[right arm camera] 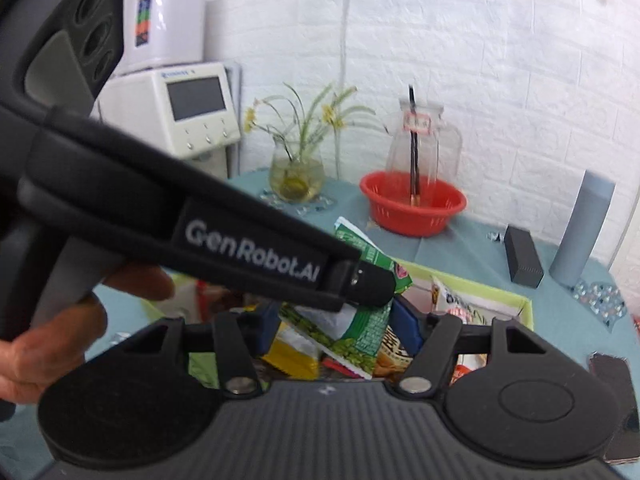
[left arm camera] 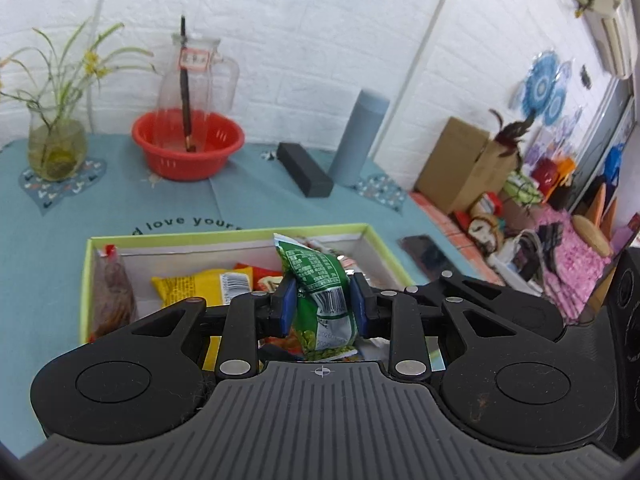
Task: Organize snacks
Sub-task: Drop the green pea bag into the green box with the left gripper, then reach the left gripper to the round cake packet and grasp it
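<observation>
My left gripper [left arm camera: 323,307] is shut on a green pea snack packet [left arm camera: 320,288] and holds it upright above a lime-edged box [left arm camera: 224,236]. The box holds a yellow packet [left arm camera: 200,286], a brown packet [left arm camera: 114,292] and others. In the right wrist view the left gripper's black body [right arm camera: 248,252] crosses in front, with the same green packet [right arm camera: 360,328] under it. My right gripper [right arm camera: 340,328] stands with blue pads either side of that packet, wide apart, over the box [right arm camera: 500,292].
On the teal tablecloth at the back stand a red basket with a glass jug [left arm camera: 188,144], a vase of plants [left arm camera: 56,148], a black box [left arm camera: 304,168] and a grey-blue flask [left arm camera: 358,136]. A dark phone [left arm camera: 426,254] lies right of the box. Clutter lies off the table's right edge.
</observation>
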